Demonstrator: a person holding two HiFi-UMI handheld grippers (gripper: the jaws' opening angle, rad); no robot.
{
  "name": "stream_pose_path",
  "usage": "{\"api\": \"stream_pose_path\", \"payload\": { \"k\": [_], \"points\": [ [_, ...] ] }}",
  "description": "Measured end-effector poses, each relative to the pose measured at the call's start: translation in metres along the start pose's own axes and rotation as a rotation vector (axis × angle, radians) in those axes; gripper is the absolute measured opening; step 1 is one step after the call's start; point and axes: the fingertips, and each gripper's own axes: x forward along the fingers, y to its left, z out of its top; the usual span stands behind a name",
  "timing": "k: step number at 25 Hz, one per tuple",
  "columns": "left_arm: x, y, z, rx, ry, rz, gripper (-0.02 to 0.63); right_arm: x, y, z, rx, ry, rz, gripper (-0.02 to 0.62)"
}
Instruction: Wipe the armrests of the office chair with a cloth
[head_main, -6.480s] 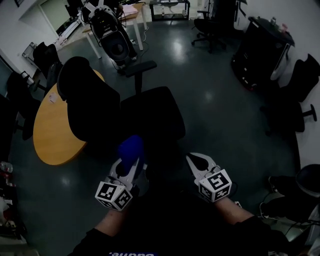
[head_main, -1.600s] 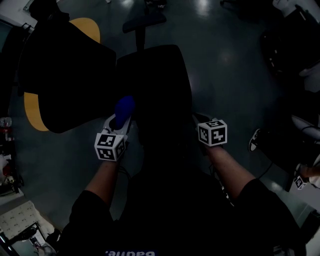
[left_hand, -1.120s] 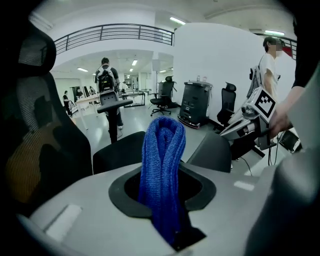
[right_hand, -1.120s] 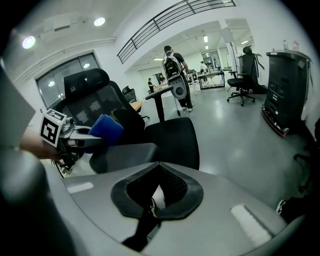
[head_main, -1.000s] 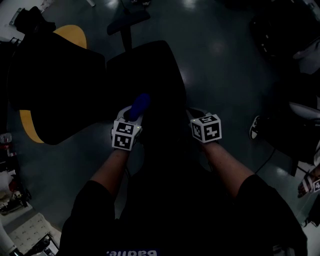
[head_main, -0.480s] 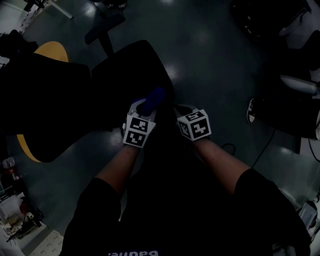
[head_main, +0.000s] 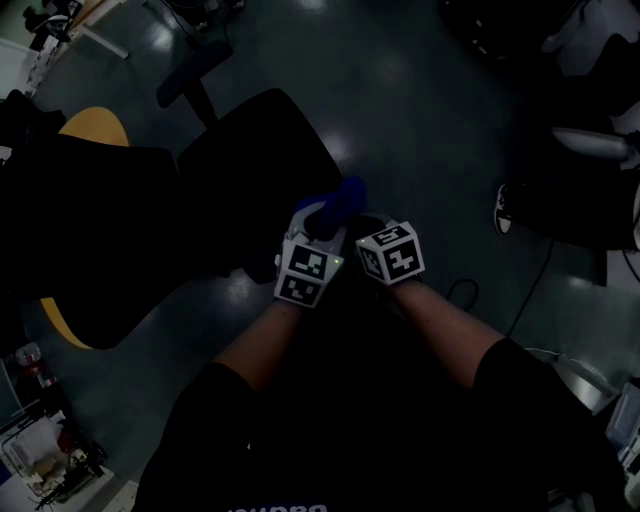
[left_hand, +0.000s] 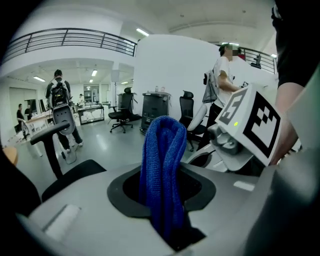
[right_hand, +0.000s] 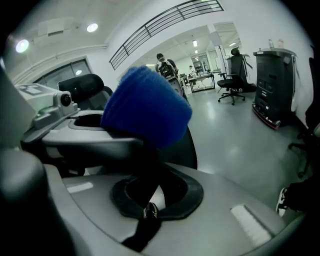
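Head view, nearest first: both forearms angled down toward the chair. The left claw (head_main: 320, 220) was clamped on a folded blue cloth (head_main: 343, 193), whose tuft poked out past the tips. The right claw (head_main: 368, 226) sat just beside it on the right, jaws together, with nothing seen between them in the right gripper view. Beyond lay the office chair seat (head_main: 255, 150), with the backrest (head_main: 90, 230) to its left. The far armrest (head_main: 190, 72) stood across the seat, ahead and left of the cloth, its long axis running along the seat's far side. The left claw was the nearer one. The near armrest was probably under the claws, but it was too dark to tell.
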Motion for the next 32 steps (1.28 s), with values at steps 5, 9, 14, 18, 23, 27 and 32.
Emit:
{"api": "stream_pose_path", "payload": {
  "k": [5, 9, 14, 18, 23, 27, 32],
  "points": [
    [-0.002, -0.041, 0.008, -0.081, -0.06, -0.159, 0.11, -0.004, 0.002, -0.015, 0.028, 0.024, 0.008, 0.003],
    [-0.014, -0.061, -0.003, -0.064, -0.052, -0.271, 0.118, -0.013, 0.003, -0.034, 0.059, 0.034, -0.005, 0.003],
    [-0.04, -0.064, 0.004, -0.074, -0.095, -0.351, 0.121, -0.034, 0.008, -0.044, 0.082, 0.028, -0.04, 0.003],
    [-0.072, -0.028, 0.025, -0.067, -0.175, -0.35, 0.123, -0.043, -0.002, -0.029, 0.099, 0.008, -0.117, 0.003],
    [-0.124, 0.048, 0.056, -0.076, -0.296, -0.251, 0.123, -0.06, 0.004, 0.03, 0.102, -0.08, -0.2, 0.003],
    [-0.155, 0.104, 0.065, -0.109, -0.379, -0.164, 0.123, -0.062, 0.023, 0.077, 0.042, -0.146, -0.23, 0.003],
    [-0.174, 0.167, 0.065, -0.125, -0.442, -0.061, 0.123, -0.041, 0.033, 0.119, -0.005, -0.185, -0.231, 0.004]
  ]
}}
